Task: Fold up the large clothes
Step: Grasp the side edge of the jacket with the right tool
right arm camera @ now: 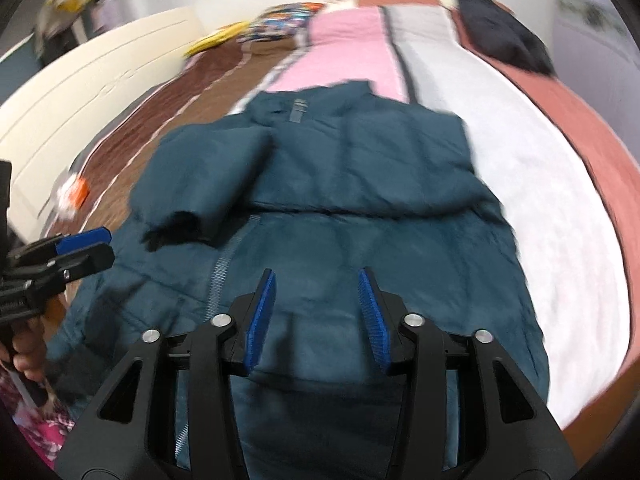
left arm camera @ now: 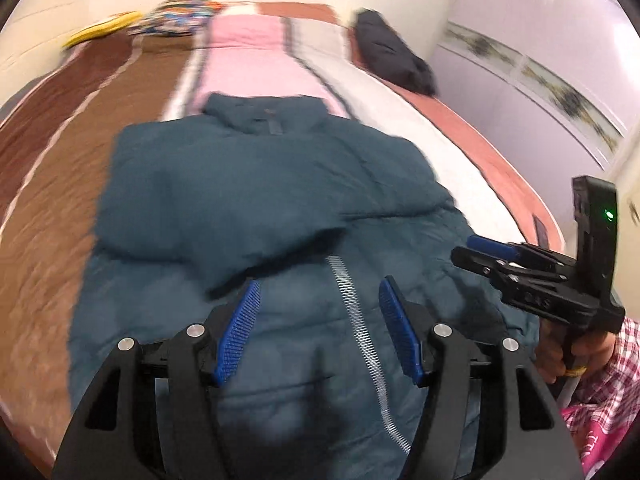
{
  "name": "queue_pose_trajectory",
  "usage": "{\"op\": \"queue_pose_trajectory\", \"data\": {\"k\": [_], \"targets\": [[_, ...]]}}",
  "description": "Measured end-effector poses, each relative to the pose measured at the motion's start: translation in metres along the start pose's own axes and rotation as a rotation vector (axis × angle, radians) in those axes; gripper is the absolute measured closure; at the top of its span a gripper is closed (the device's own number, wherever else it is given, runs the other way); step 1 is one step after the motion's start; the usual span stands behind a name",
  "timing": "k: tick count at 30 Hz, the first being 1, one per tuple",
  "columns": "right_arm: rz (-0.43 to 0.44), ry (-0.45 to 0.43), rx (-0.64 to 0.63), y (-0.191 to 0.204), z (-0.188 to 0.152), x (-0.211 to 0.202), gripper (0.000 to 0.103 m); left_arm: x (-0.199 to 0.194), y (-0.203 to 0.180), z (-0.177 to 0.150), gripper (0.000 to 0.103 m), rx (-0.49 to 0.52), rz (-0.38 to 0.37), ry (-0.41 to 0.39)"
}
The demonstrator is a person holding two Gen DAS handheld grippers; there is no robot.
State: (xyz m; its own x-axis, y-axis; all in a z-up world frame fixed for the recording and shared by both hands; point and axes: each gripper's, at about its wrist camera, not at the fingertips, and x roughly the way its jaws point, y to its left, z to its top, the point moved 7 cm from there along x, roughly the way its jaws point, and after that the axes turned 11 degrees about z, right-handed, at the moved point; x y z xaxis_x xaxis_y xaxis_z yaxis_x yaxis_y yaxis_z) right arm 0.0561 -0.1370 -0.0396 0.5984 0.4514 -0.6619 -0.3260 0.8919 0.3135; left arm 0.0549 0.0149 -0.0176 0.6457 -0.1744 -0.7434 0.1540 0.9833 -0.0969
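A large teal puffer jacket (left arm camera: 248,200) lies front up on the bed, collar far, silver zipper (left arm camera: 360,332) down its lower front. Both sleeves are folded across the chest. It also shows in the right wrist view (right arm camera: 360,184). My left gripper (left arm camera: 318,328) is open and empty, hovering above the jacket's hem. My right gripper (right arm camera: 316,312) is open and empty above the hem too. Each gripper shows from the side in the other's view: the right gripper (left arm camera: 480,252) on the right, the left gripper (right arm camera: 96,246) on the left.
The bed (left arm camera: 80,152) has a striped brown, pink, white and rust cover. A dark garment (left arm camera: 388,56) lies at the far right. A colourful pillow (left arm camera: 176,20) and a yellow item (left arm camera: 100,32) lie at the far end. A cream headboard (right arm camera: 80,96) stands left.
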Motion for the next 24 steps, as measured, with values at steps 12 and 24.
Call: {"op": "queue_pose_trajectory", "data": {"k": [12, 24], "targets": [[-0.056, 0.055, -0.735, 0.162, 0.009, 0.098, 0.032, -0.028, 0.074, -0.019, 0.042, -0.193, 0.09, -0.035], [-0.1, 0.052, -0.72, 0.159, 0.022, 0.131, 0.092, -0.032, 0.092, -0.026, 0.042, -0.252, 0.079, -0.048]]}}
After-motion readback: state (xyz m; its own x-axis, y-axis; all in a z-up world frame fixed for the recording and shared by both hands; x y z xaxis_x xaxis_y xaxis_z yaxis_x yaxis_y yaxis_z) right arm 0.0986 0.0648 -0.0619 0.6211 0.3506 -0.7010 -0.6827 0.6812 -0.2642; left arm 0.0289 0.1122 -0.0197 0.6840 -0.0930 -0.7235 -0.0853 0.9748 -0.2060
